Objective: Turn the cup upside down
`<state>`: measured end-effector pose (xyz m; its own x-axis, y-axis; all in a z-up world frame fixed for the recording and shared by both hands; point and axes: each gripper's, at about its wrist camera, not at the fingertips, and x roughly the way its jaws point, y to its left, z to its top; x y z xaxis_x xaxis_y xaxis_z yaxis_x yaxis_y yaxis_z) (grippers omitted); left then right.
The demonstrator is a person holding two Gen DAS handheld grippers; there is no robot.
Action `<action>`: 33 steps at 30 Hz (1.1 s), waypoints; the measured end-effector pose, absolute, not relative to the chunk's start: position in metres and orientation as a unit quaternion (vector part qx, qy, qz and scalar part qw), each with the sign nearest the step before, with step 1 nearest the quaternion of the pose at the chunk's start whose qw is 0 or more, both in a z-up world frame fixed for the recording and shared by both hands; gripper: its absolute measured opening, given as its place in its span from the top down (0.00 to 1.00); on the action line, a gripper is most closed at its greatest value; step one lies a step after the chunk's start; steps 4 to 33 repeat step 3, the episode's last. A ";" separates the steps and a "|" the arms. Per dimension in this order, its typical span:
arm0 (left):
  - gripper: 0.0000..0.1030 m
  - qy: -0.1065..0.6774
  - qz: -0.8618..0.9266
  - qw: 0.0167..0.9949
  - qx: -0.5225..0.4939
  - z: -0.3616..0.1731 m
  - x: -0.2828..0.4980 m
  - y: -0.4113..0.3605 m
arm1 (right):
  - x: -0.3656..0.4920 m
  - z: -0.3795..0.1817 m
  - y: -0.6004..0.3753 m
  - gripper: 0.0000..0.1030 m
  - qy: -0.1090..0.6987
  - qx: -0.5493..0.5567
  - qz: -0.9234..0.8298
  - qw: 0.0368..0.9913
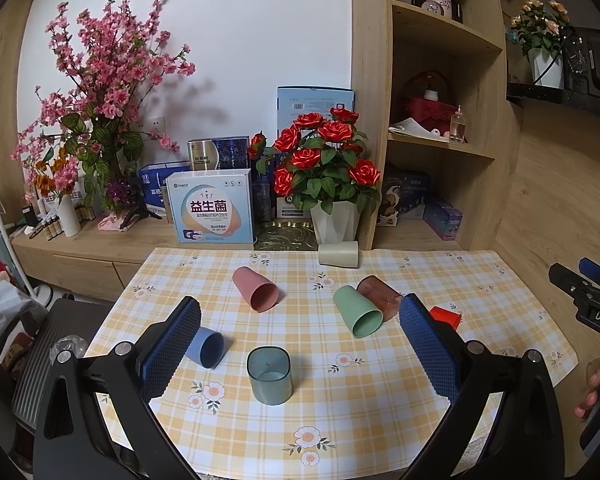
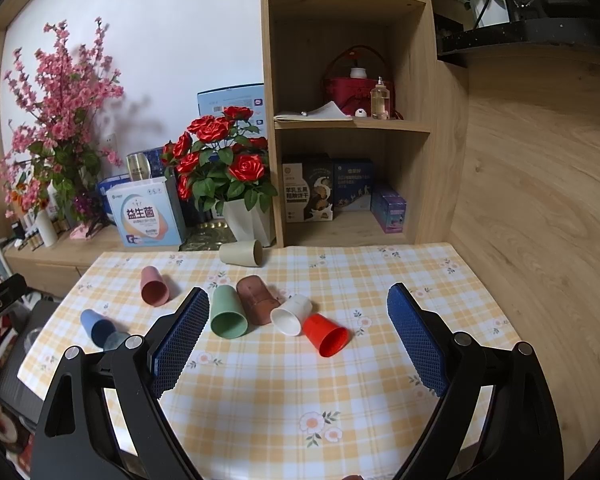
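Several cups are on the yellow checked tablecloth [image 1: 340, 420]. A teal translucent cup [image 1: 269, 375] stands upside down in front of my left gripper [image 1: 300, 320]. A blue cup [image 1: 205, 347], pink cup [image 1: 256, 289], green cup [image 1: 358, 311], brown cup [image 1: 380, 297], beige cup [image 1: 339, 254] and red cup [image 1: 446, 316] lie on their sides. In the right wrist view the red cup [image 2: 326, 335] and a white cup [image 2: 292, 314] lie between the fingers of my right gripper [image 2: 300, 312]. Both grippers are open and empty, above the table.
A white pot of red roses [image 1: 332, 168] and boxes [image 1: 210, 208] stand behind the table's far edge. A wooden shelf unit [image 2: 352, 120] rises at the back right. A wood-panelled wall [image 2: 540, 200] runs along the right. Clutter [image 1: 4, 320] lies left of the table.
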<state>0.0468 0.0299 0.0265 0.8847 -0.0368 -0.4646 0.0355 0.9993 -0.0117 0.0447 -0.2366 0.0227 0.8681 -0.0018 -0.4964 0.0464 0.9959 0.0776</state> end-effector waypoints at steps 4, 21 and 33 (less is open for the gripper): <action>0.06 0.239 -0.019 0.971 -0.001 0.027 0.047 0.030 | 0.045 0.023 -0.236 0.15 0.256 0.043 -0.013 0.966; 0.06 0.239 -0.019 0.971 -0.001 0.027 0.047 0.030 | 0.045 0.023 -0.236 0.15 0.256 0.043 -0.013 0.966; 0.06 0.239 -0.019 0.971 -0.001 0.027 0.047 0.030 | 0.045 0.023 -0.236 0.15 0.256 0.043 -0.013 0.966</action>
